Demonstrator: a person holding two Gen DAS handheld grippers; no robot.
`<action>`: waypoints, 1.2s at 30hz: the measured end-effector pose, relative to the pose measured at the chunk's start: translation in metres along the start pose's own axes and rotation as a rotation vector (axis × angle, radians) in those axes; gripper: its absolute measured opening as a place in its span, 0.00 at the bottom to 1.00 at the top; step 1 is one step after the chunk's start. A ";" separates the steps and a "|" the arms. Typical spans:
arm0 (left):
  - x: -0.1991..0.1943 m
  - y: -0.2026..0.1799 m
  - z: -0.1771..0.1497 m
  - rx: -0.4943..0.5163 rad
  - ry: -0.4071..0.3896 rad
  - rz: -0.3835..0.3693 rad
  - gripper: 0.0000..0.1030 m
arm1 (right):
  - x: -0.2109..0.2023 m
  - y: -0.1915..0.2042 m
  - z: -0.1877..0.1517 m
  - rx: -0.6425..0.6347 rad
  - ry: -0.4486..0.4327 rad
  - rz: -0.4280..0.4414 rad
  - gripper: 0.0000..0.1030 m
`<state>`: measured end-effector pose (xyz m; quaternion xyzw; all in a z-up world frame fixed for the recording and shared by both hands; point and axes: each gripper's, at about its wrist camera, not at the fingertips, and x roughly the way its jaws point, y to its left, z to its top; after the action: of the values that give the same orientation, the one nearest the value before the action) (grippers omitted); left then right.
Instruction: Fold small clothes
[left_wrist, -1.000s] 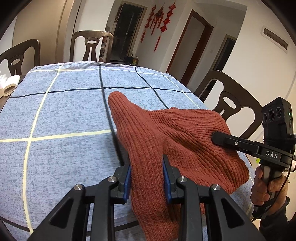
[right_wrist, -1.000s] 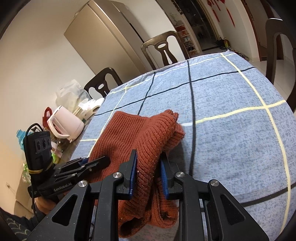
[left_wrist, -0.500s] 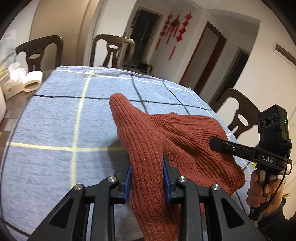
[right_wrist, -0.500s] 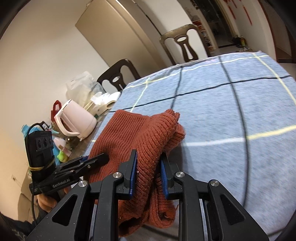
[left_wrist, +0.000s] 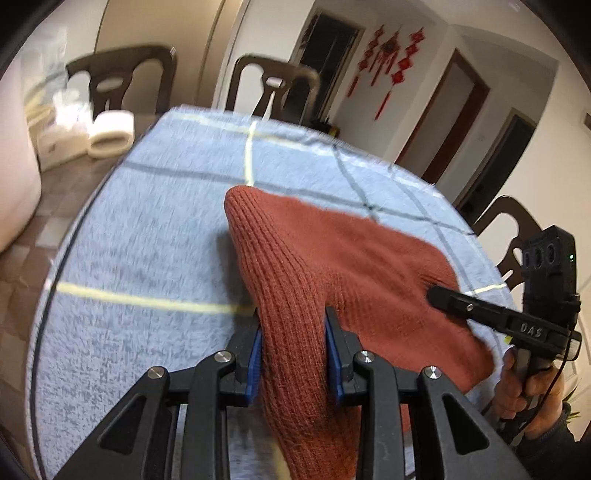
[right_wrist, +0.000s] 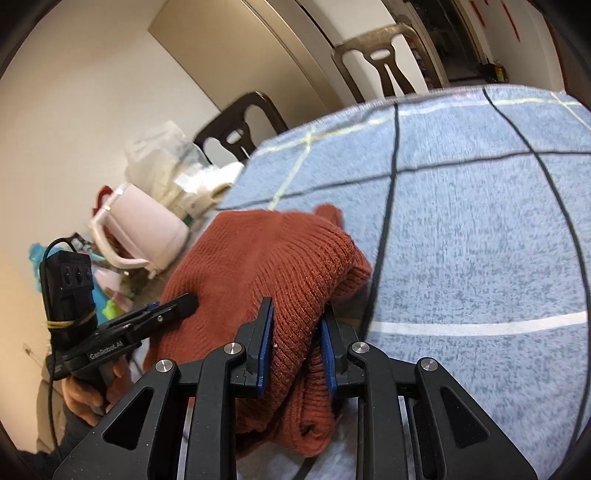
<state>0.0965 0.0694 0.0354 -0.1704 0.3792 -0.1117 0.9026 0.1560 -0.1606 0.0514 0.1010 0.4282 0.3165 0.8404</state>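
Garment position: the rust-red ribbed knit garment (left_wrist: 332, 266) is bunched and raised off the blue-grey checked tablecloth (left_wrist: 147, 258), pinched at both ends. The left gripper (left_wrist: 293, 350) clamps one thick fold; the right gripper (right_wrist: 295, 339) clamps the opposite bundle. Compared with one second ago, both views have swung toward the cluttered side: the pale pink kettle (right_wrist: 144, 232) and white paper roll (left_wrist: 110, 134) now appear closer. Judgement: the garment is being carried, not yet laid flat. Open cloth lies ahead and right; the near table edge and clutter restrict leftward travel.
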 end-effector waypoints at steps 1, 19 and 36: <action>0.000 0.003 -0.002 -0.014 0.006 -0.002 0.34 | 0.001 -0.003 0.000 0.009 0.010 -0.006 0.25; -0.007 -0.014 0.010 0.049 -0.027 0.099 0.34 | 0.011 -0.004 0.025 -0.090 0.039 -0.182 0.13; -0.034 -0.038 -0.052 0.057 -0.032 0.098 0.34 | -0.034 0.035 -0.044 -0.268 0.082 -0.175 0.13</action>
<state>0.0324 0.0339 0.0384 -0.1275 0.3692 -0.0753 0.9175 0.0916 -0.1591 0.0625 -0.0628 0.4234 0.3001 0.8525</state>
